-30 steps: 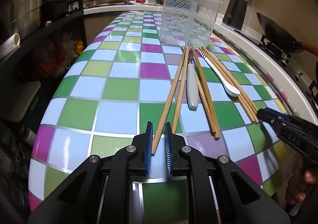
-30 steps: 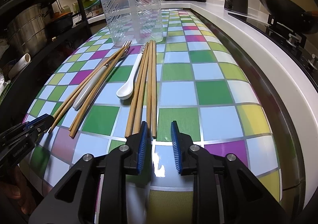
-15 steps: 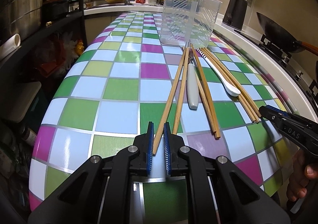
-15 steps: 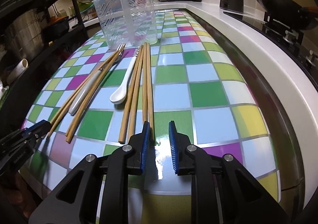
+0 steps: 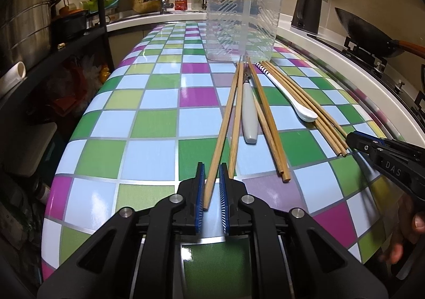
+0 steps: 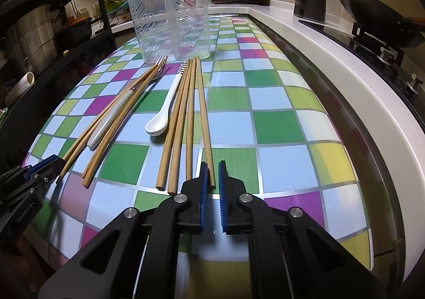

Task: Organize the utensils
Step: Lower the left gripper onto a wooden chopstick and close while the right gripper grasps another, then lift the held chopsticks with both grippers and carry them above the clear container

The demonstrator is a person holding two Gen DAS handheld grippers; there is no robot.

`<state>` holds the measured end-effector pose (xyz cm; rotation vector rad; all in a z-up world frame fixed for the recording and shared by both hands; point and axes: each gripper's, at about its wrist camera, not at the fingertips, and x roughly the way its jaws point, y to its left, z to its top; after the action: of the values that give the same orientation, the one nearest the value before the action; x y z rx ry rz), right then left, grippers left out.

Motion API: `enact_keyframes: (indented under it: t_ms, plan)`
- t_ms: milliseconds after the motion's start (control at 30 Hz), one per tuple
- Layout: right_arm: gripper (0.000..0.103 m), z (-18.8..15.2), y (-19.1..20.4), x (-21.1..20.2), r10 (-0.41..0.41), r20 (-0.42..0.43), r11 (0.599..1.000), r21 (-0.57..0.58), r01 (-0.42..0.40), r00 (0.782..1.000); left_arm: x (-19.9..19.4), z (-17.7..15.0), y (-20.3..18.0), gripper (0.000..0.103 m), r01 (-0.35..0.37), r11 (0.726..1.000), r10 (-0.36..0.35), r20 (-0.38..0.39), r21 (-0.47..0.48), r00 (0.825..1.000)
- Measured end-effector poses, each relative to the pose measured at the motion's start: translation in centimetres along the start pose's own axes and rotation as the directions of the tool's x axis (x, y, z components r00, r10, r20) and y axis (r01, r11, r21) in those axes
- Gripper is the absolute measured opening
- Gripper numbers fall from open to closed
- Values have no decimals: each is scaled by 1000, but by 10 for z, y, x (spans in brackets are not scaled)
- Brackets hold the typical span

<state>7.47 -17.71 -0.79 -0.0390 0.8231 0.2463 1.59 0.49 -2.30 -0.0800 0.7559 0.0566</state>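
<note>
- Blue-padded fingers of the left gripper (image 5: 212, 187) sit low over the checkered tabletop (image 5: 148, 123), a narrow gap between them, with the near end of the leftmost chopstick (image 5: 221, 134) lying in that gap against the left pad; whether the right pad also presses on it I cannot tell.
- Right gripper (image 6: 211, 186) stands just as narrowly parted, the tip of the rightmost chopstick (image 6: 204, 123) reaching into the gap beside its left finger; whether it is pinched I cannot tell.
- Just beyond the left gripper, a second chopstick (image 5: 236, 123) runs close alongside the first one.
- Next comes a fork with a white handle (image 5: 249, 113), lying lengthwise among the sticks, and a pair of chopsticks (image 5: 268, 123) beside it.
- White ceramic spoon (image 6: 164, 110) rests bowl toward the cameras, touching the bundle of chopsticks (image 6: 180, 118) on its right.
- Farther back, a clear plastic utensil holder (image 5: 241, 22) stands upright on the table, the far ends of the utensils pointing at its base.
- Behind it, along the counter, are a dark kettle (image 5: 305, 11) and a wok (image 5: 372, 33) on the stove.
</note>
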Motion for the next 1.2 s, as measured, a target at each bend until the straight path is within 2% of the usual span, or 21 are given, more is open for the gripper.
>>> enact_keyframes:
  t_ms: [100,233,367,1200]
  plan:
    - [5,0,-1,0,4,-7,1000,7,-4,1000,-1,-1,2,8,-9,1000,9,3,-11,1000]
    - [5,-1,-4,-2,-47,-3,999,24,47,999,-3,-2,6,7,-47,998,47,3,-36,999]
    - [5,-2,-5,-2,-68,0,998,16,68,998,-3,-3,8,7,-48,998,48,6,-32,999]
    - [7,7,-9,5,-23,-21,1000,7,23,1000,3,2,-1,7,-58,998,58,7,-20,998]
